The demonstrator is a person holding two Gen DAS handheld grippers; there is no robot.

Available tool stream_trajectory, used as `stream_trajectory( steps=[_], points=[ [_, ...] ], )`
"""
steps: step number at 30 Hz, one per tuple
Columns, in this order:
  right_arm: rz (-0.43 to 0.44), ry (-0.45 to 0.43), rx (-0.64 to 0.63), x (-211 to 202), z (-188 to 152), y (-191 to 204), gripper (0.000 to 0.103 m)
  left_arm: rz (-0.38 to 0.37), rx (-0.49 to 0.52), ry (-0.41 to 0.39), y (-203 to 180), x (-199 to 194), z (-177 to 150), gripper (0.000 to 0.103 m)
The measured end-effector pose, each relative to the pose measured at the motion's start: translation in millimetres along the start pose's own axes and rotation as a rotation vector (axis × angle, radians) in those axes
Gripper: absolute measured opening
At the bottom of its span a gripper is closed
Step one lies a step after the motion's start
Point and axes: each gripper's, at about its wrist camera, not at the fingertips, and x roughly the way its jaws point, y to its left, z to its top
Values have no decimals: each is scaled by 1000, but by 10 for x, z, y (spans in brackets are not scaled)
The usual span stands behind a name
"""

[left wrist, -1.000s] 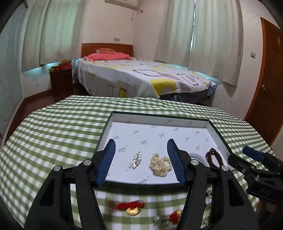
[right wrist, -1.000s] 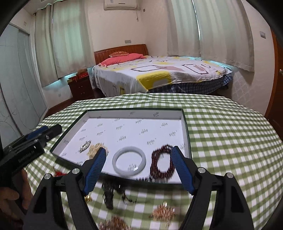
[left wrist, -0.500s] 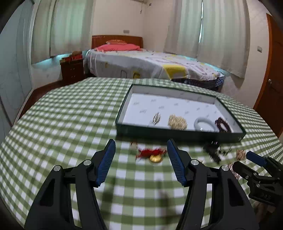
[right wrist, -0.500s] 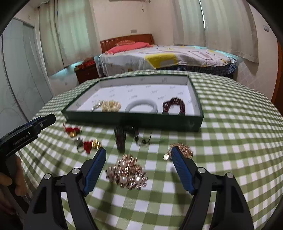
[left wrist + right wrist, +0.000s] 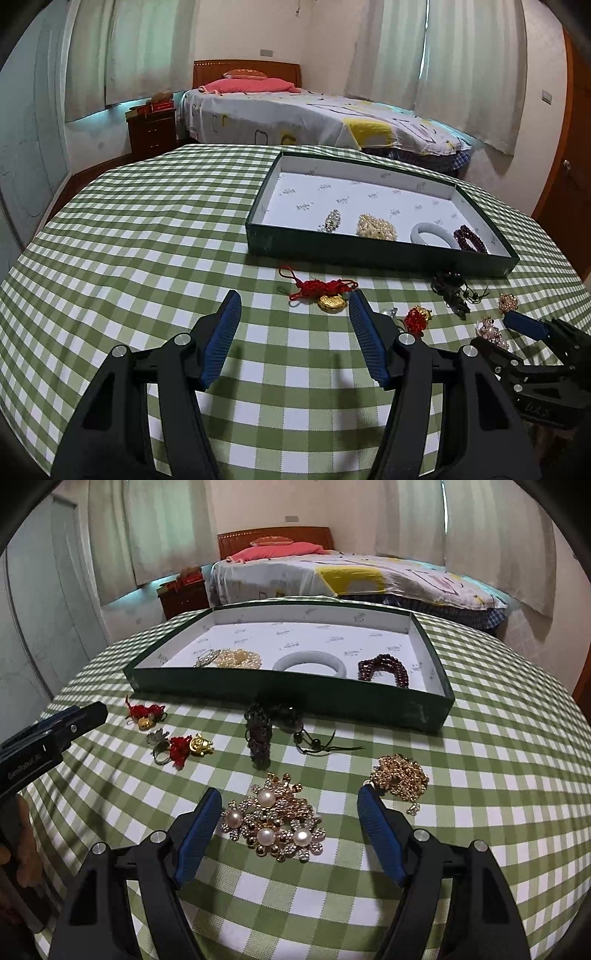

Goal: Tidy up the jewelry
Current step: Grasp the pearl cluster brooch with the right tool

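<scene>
four pieces lie inside the green tray (image 5: 288, 698), in a row along its near wall: one silver brooch (image 5: 332, 220), one pale bead cluster (image 5: 238, 658), one white bangle (image 5: 310, 662) and one dark red bead bracelet (image 5: 384, 668). the tray's white lining carries a small repeated printed mark, too small to read.

six more pieces sit outside the tray on the checked tablecloth (image 5: 498, 757): one red knot with a gold pendant (image 5: 325, 291), one red-and-gold charm (image 5: 184, 747) with a small metal ring beside it, one dark woven bracelet (image 5: 258, 734), one pearl flower brooch (image 5: 275, 821) and one gold chain pile (image 5: 400, 775).

the right gripper (image 5: 290, 805) stands open and holds nothing, the pearl brooch lying between its blue fingers. the left gripper (image 5: 295, 308) is open too, empty, just short of the red knot. its side reads "genrobot.ai" in the right wrist view.
</scene>
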Motion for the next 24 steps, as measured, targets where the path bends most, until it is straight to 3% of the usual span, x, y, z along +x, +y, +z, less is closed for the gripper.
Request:
stream_trajectory(
  steps=[3,5,10,12,24],
  points=[
    [-6,0,-19,-5,-13,29,70,-1,1,4,-9,6,-1,59],
    [-6,-7,-26,-15,-22,46,56,-1,-1,6,-9,13,2,59],
    [0,-19,-25,-39,-39,38,40,-3,-3,16,-20,33,-7,59],
    [6,-24,-11,-49,-42,12,28,-4,-2,18,-26,37,-11,59],
    [25,-42,34,-97,-40,-72,25,-16,9,28,-93,67,-16,59]
  ],
)
